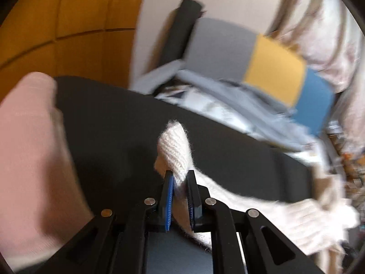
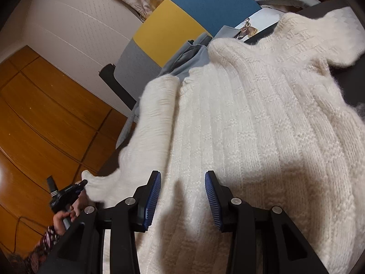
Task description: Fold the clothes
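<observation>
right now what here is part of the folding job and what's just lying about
Part of the job:
- white knit sweater
- its sleeve cuff, clamped in the left gripper
- right gripper, open over the sweater

Lying about:
- pale blue garment
- grey, yellow and blue panel
- pink fabric

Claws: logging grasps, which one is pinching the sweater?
The left claw, closed on a white sweater sleeve end; the right claw hangs open above the knit.

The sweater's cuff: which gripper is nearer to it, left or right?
Left. The left gripper is clamped on the cuff; the right gripper hangs open over the sweater's body.
</observation>
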The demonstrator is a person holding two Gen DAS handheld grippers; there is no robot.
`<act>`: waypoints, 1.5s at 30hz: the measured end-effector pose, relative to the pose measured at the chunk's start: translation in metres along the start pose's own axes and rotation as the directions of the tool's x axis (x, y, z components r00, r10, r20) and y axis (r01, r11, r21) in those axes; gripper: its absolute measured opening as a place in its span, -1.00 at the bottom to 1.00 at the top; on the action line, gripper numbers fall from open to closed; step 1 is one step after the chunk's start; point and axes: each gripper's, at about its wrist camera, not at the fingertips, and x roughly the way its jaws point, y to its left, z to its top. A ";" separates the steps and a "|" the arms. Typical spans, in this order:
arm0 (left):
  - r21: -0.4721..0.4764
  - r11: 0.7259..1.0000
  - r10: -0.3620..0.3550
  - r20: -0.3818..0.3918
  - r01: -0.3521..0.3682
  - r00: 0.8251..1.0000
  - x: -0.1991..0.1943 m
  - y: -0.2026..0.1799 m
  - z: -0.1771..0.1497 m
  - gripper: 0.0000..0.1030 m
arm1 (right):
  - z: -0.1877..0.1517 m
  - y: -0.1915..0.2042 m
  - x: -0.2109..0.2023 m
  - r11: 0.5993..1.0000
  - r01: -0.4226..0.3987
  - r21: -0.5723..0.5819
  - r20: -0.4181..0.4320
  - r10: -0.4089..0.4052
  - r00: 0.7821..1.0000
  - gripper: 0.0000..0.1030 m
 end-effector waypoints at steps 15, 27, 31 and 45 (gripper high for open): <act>-0.153 0.956 0.260 0.059 -0.249 0.964 -0.020 0.036 0.020 -0.62 | 0.005 0.015 0.005 0.990 0.118 -0.075 -0.062 -0.123 0.991 -0.19; 0.271 0.962 0.062 -0.061 -0.043 0.996 0.036 -0.129 -0.052 -0.57 | -0.003 0.057 0.027 0.624 0.481 -0.616 0.028 -0.593 0.805 0.11; 0.315 0.931 0.199 -0.021 -0.183 0.980 0.049 -0.124 -0.058 -0.53 | 0.013 0.027 0.007 0.690 0.507 -0.517 -0.002 -0.594 0.805 0.19; 0.320 0.947 0.019 -0.003 -0.017 1.000 0.000 -0.160 -0.049 -0.55 | 0.059 0.023 -0.050 0.739 0.476 -0.476 0.089 -0.498 0.863 0.17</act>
